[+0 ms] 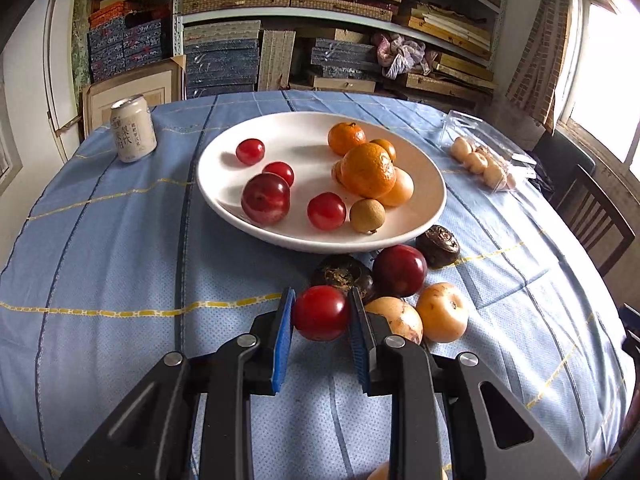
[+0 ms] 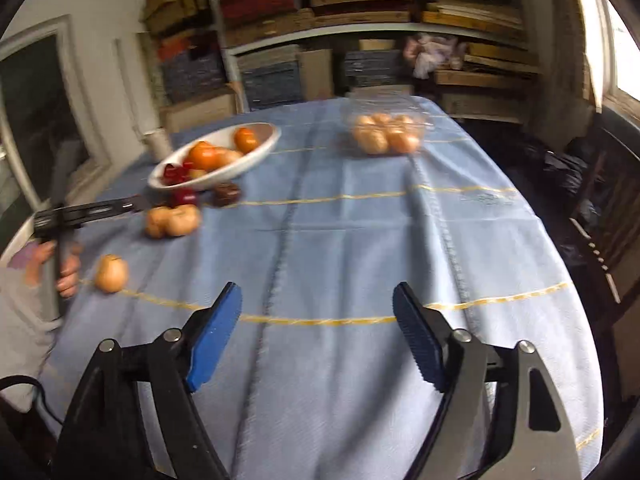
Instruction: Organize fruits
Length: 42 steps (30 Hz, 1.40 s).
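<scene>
left claw (image 1: pixel 321 312) nearest the lens, blue pads clamped on a red tomato (image 1: pixel 320 313), one pad each side, fruit sitting near the pad tips. tomato is low over the blue cloth on the counter (image 1: pixel 120 248), just in front of the loose pile: two dark round fruits (image 1: pixel 340 274), a dark red plum (image 1: pixel 400 270), two yellow-tan fruits (image 1: pixel 442 312) right beside the right pad. white plate (image 1: pixel 280 132) just beyond the pile, already holding small tomatoes and a plum on its left, oranges (image 1: pixel 368 170) and pale fruits on its right. can (image 1: pixel 133 128) back left, clear box of pale fruit (image 1: pixel 480 160) back right.

right claw (image 2: pixel 318 332) released, jaws wide apart, nothing between them, hovering over bare cloth well apart from the fruit. right view is blurred.

step in hand, likely: carry the tomato to the plate, red side. to do it well: grip is near the tips, so keep squeeze steady, not harder, skin looks soft. lift clear of the plate rim before going forward, avoid nudging the yellow fruit touching the pad. set down in the gap among the reds, low, then let go, round fruit may roll. one more tan fruit (image 2: pixel 111 273) sits alone near the counter edge.
</scene>
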Each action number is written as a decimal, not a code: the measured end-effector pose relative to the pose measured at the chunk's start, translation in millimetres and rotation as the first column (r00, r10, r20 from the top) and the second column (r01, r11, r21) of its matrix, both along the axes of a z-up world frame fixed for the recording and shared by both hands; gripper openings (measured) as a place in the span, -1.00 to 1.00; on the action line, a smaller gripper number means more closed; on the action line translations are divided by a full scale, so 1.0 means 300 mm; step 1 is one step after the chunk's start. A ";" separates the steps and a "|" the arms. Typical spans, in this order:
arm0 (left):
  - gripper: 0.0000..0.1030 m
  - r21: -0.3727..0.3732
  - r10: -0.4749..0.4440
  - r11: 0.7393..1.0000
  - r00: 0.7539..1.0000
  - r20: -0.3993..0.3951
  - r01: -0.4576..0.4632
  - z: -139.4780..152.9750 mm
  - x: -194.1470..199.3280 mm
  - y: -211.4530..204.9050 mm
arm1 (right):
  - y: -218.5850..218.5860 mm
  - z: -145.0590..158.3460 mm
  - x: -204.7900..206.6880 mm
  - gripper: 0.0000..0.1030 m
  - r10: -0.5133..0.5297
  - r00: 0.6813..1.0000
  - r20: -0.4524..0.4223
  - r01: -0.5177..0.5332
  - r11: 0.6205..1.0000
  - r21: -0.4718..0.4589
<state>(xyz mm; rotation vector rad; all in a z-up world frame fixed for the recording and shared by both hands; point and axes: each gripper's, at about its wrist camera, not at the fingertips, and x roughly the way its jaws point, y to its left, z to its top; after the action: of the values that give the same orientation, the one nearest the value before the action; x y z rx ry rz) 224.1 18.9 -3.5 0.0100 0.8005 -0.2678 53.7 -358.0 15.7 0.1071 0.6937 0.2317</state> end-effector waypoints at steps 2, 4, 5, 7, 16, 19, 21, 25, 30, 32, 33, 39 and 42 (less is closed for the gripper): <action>-0.48 -0.007 -0.001 1.000 1.000 0.009 0.001 0.007 -0.001 0.008 | 0.045 0.002 -0.128 0.43 0.076 0.997 0.031 -0.075 0.996 -0.038; -0.48 -0.023 -0.005 1.000 1.000 0.008 0.005 0.009 0.002 0.014 | 0.104 -0.007 -0.286 0.41 0.168 0.984 0.054 -0.164 0.983 -0.080; -0.48 -0.031 -0.011 0.999 1.000 0.002 0.011 0.007 0.004 0.014 | 0.143 -0.007 -0.375 0.41 0.223 0.972 0.072 -0.213 0.968 -0.134; -0.48 -0.039 -0.021 0.999 1.000 -0.008 0.021 0.001 0.003 0.011 | 0.208 -0.016 -0.500 0.41 0.291 0.953 0.079 -0.272 0.943 -0.192; -0.48 -0.046 -0.009 0.999 1.000 0.018 0.009 0.020 -0.028 0.029 | 0.258 -0.168 -0.362 -0.10 0.206 0.977 -0.053 -0.209 0.975 -0.078; -0.48 -0.051 -0.007 0.999 1.000 0.013 0.007 0.018 -0.024 0.037 | 0.237 -0.185 -0.312 -0.26 0.191 0.978 -0.086 -0.194 0.981 -0.019; -0.48 -0.048 -0.012 0.999 1.000 0.009 0.013 0.014 -0.020 0.034 | 0.240 -0.178 -0.305 -0.25 0.177 0.981 -0.075 -0.180 0.983 -0.040; -0.48 -0.031 -0.027 0.999 1.000 0.004 0.027 0.004 -0.021 0.017 | 0.248 -0.168 -0.292 -0.26 0.183 0.981 -0.067 -0.185 0.982 -0.040; -0.48 -0.024 -0.032 0.999 0.999 0.015 0.033 0.010 -0.029 0.012 | 0.281 -0.147 -0.271 -0.27 0.201 0.976 -0.087 -0.207 0.977 -0.057; -0.48 -0.025 -0.031 0.999 0.999 0.015 0.031 0.009 -0.028 0.013 | 0.300 -0.141 -0.249 -0.27 0.215 0.972 -0.100 -0.223 0.972 -0.075; -0.48 -0.024 -0.031 0.999 0.999 0.015 0.031 0.009 -0.029 0.013 | 0.307 -0.139 -0.239 -0.27 0.221 0.970 -0.103 -0.229 0.970 -0.080; -0.48 -0.026 -0.024 0.999 1.000 0.019 0.024 0.011 -0.024 0.022 | 0.373 -0.053 -0.125 -0.27 0.268 0.962 -0.040 -0.271 0.951 -0.147; -0.48 -0.022 -0.018 1.000 1.000 0.017 0.019 0.009 -0.020 0.024 | 0.407 0.002 -0.025 -0.27 0.292 0.956 0.000 -0.287 0.941 -0.177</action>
<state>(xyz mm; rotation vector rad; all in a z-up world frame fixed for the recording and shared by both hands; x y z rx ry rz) 218.0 26.0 -0.9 -0.0012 0.7806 -0.2939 46.1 -235.8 16.2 -0.1680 0.6995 0.4524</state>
